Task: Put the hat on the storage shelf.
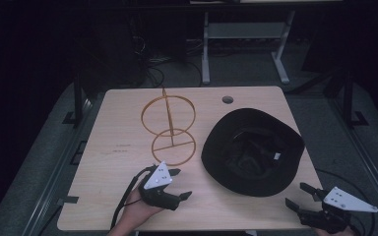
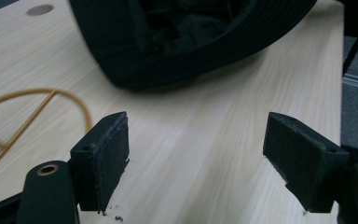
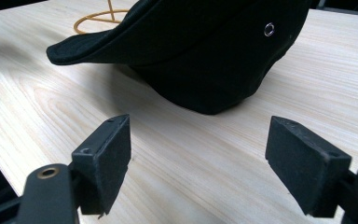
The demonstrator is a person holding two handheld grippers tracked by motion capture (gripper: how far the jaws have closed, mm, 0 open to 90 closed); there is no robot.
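One black bucket hat (image 1: 252, 150) lies on the right half of the light wooden table (image 1: 113, 162), crown down and opening up, so the dark lining and a small white label inside face the high view; its brim spreads nearly round, a little longer from the near left to the far right, and in the right gripper view the brim juts toward the left while a single metal eyelet (image 3: 269, 29) shows on the crown wall. Just left of the hat stands one golden wire stand (image 1: 169, 129), made of two rings, a smaller one flat on the table and a larger one above it, joined by an upright rod whose long axis is vertical. One round hole (image 1: 227, 100) is cut in the table near its far edge, beyond the hat. There are two grippers. The left gripper (image 1: 177, 184) is held above the near part of the table, just in front of the stand, aimed toward the hat, its jaws spread wide with nothing between them. The right gripper (image 1: 301, 195) sits at the near right corner, close to the hat's brim but apart from it, its jaws likewise wide and empty.
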